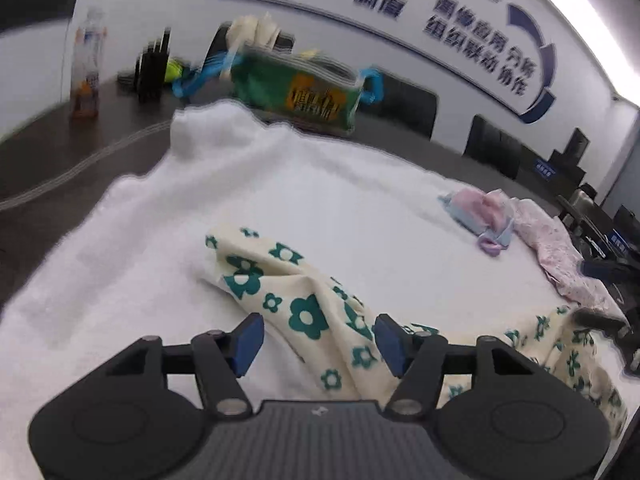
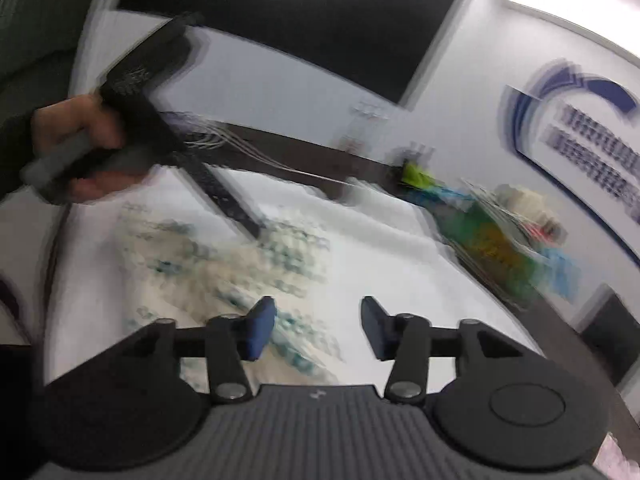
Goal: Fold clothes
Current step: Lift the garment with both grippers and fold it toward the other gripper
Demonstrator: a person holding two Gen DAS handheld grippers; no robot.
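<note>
Both left gripper (image 1: 319, 344) and right gripper (image 2: 318, 328) apart, empty (flowered garment (image 1: 304, 304) at six o'clock), readying a regrasp.

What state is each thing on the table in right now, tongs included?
Left tongs: open, floral cloth between the pads.
Right tongs: open, holding nothing.
Floral cloth: crumpled, unfolded.
Pink garment: lying loose, unfolded.
Pastel bundle: bunched up.
Bottle: upright.
Green bag: stuffed full.
</note>
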